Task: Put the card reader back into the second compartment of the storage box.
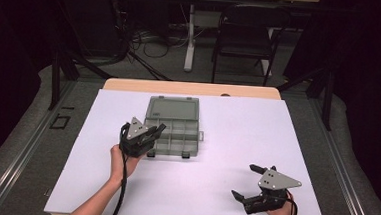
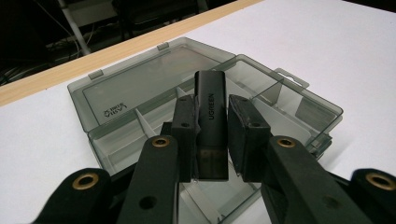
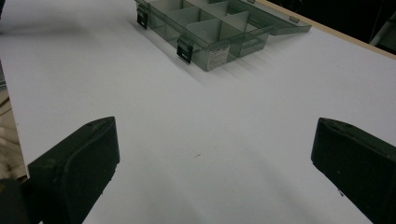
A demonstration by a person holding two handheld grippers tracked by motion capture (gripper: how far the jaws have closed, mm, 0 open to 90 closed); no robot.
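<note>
A small black UGREEN adapter (image 2: 211,126), oblong with white lettering along its face, stands upright, clamped at its sides just above the near left compartments of a smoky grey transparent organizer box (image 2: 299,109). The box lies open, lid flat behind it, on the white tabletop (image 1: 226,140).
</note>
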